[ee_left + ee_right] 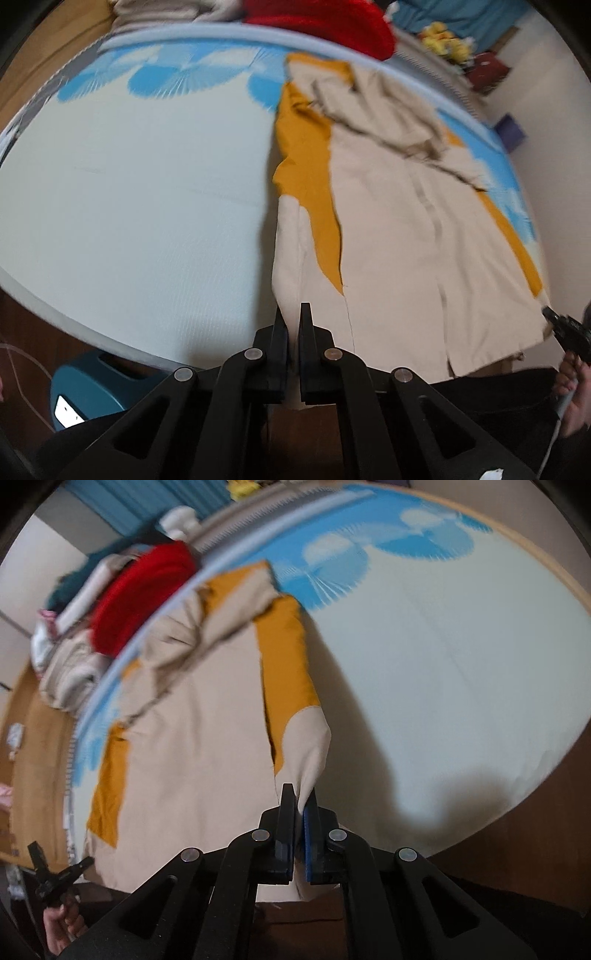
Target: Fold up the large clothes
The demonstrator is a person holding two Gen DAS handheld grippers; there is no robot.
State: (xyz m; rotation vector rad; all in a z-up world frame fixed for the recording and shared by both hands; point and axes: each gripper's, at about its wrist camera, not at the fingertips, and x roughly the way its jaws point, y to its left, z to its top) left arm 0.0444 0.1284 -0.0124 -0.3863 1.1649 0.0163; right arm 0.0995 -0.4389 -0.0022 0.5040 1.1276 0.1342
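Note:
A large beige and mustard-yellow garment lies lengthways on the pale blue bed, collar end far, hem near. My left gripper is shut on a beige corner of it at the near edge. In the right wrist view the same garment lies left of centre, and my right gripper is shut on a beige sleeve end or corner. In each view another gripper shows at the garment's far hem corner, at right in the left wrist view and lower left in the right wrist view.
A pile of clothes with a red item lies beyond the bed's far edge, seen also in the right wrist view. A teal stool stands on the dark floor by the bed. Yellow soft toys sit at the far right.

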